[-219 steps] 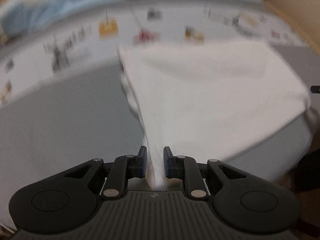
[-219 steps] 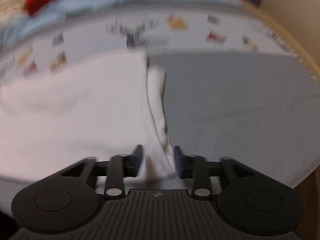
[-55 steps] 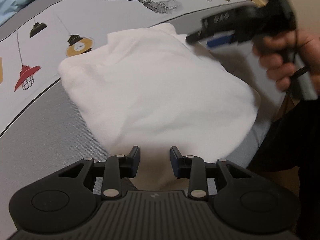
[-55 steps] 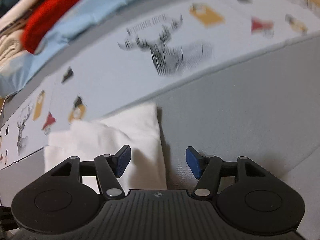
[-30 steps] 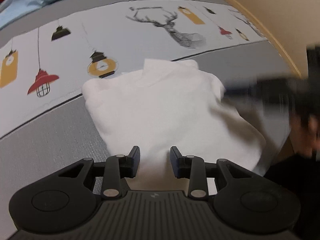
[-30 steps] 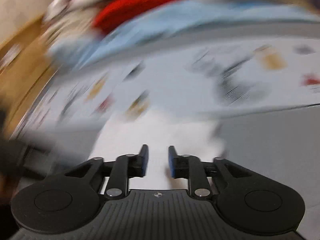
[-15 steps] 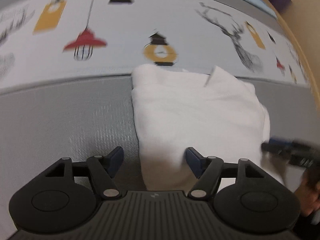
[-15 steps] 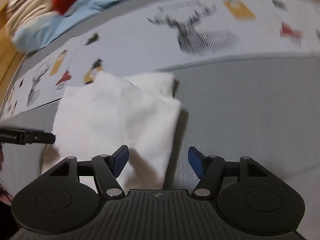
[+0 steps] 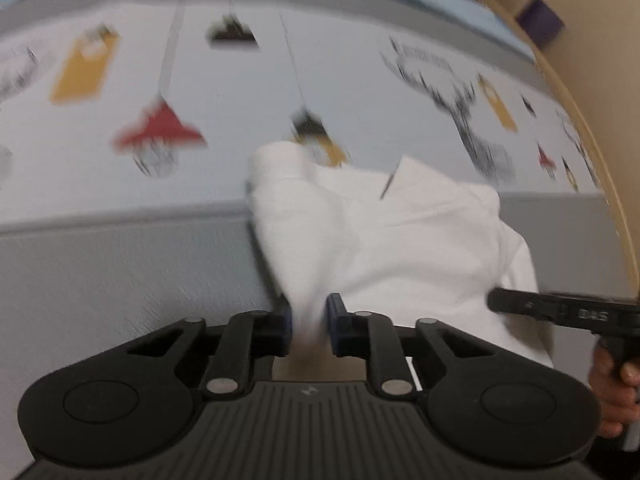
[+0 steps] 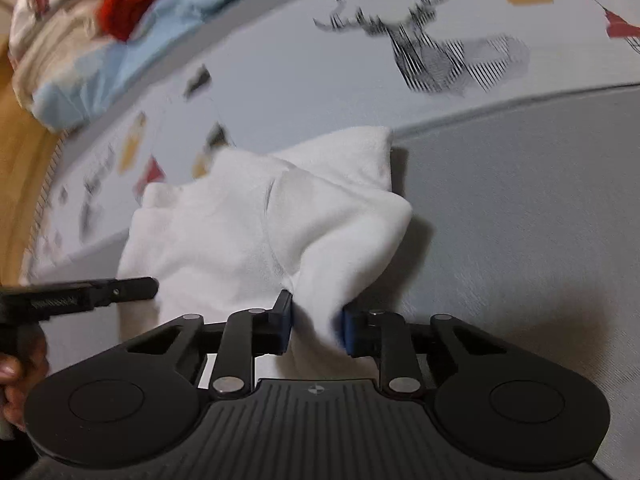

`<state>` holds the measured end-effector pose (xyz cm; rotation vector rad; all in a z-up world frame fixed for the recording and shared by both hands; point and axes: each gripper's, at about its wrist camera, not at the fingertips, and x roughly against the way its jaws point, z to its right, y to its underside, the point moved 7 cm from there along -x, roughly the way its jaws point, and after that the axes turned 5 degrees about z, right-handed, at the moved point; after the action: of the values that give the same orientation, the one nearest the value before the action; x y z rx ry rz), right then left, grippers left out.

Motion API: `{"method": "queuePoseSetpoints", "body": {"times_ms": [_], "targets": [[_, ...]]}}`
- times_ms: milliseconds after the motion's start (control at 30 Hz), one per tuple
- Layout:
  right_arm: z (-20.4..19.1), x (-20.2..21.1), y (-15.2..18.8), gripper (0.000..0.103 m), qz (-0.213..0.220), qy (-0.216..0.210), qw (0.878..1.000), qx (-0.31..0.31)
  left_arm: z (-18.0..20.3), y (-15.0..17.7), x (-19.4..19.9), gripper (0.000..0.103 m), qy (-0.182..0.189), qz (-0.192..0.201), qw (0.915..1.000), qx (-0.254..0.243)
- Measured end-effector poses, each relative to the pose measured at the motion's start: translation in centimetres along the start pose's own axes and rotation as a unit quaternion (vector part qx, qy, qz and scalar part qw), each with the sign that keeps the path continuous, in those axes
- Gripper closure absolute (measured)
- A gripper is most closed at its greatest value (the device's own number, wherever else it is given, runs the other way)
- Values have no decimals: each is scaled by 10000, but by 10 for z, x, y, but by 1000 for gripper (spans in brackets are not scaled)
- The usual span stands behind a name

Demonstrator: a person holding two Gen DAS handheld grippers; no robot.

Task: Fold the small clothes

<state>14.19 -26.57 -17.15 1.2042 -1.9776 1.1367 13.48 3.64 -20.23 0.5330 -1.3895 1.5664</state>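
**Both grippers pinching the near edge of the white garment**

I see the white garment [image 9: 400,240] lying partly folded on the grey band of the bedsheet [image 9: 120,280], its far corners reaching onto the printed part with lamps and a deer head [image 10: 424,52]. My left gripper [image 9: 308,326] has its jaws closing, and a ridge of the white cloth's near left edge is pinched up between the blue pads [image 9: 286,328]. My right gripper [image 10: 316,326] is closing too, with a thick fold of the garment's near right edge bunched between its pads [image 10: 348,330]; the cloth rises in a soft hump just beyond them. Each wrist view catches the other gripper's black fingers low at its side, with a hand [image 9: 614,396] behind. At the far edge sits a pile of clothes [image 10: 80,40], red, pale blue and cream.
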Motion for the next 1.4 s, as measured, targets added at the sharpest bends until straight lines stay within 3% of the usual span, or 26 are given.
{"method": "queuePoseSetpoints", "body": {"times_ms": [33,133,167,200,233,267,400,500,567,633,700,800,867,900,933,1000,1033,1167,1200,1300,1400], "targets": [[-6,1,-6,79,111,-128,9998,-58,-5,-9,8,102,-219,245,9994,-95],[-35,9,-26,78,663,-327,9971,186,-15,-41,44,103,-860,1311,9855,-642],[-46,12,-33,76,915,-263,9946,401,-15,-49,55,103,-912,1616,9804,-669],[-54,12,-41,68,1183,-140,9913,558,-20,-55,65,101,-890,1840,9772,-579],[-57,14,-48,54,1506,67,9865,640,-23,-57,69,98,-756,1866,9786,-428],[-57,14,-55,48,1746,294,9820,657,-27,-56,69,96,-526,1763,9826,-247],[-40,10,-62,46,1724,1014,9779,608,-24,-38,56,95,-95,1150,9932,-181],[-40,13,-54,46,1463,750,9836,744,-10,-28,50,94,347,831,9952,-373],[-42,9,-43,43,1165,780,9844,1061,3,-20,45,78,546,640,9955,-438],[-34,5,-31,36,848,965,9846,1185,10,-10,38,41,511,450,9971,-343],[-21,-2,-21,30,499,1091,9869,1075,4,3,21,23,257,104,9995,-162],[-1,-8,-8,25,175,1140,9906,741,-9,25,-4,23,-177,-504,9985,142],[3,-8,-3,26,94,940,9944,479,-14,36,-15,27,19,-793,9956,497],[4,-9,0,29,29,855,9956,384,-11,38,-19,43,253,-861,9937,666],[4,-10,2,41,-49,734,9969,277,-10,38,-20,49,426,-877,9923,760],[2,-12,6,59,-186,394,9990,0,-10,36,-19,64,398,-760,9946,586],[0,-12,8,64,-227,252,9994,-116,-11,34,-17,70,417,-703,9952,533],[-19,-24,10,71,-440,-368,9978,-324,-26,11,10,71,-41,18,9999,144],[-27,-27,12,71,-462,-454,9976,-246,-29,10,13,69,-55,12,9999,114],[-41,-31,11,70,-317,-170,9992,194,-36,19,12,67,-248,-314,9992,5],[-45,-28,10,70,-226,-65,9993,279,-34,18,24,66,-253,-58,9993,-252]]}}
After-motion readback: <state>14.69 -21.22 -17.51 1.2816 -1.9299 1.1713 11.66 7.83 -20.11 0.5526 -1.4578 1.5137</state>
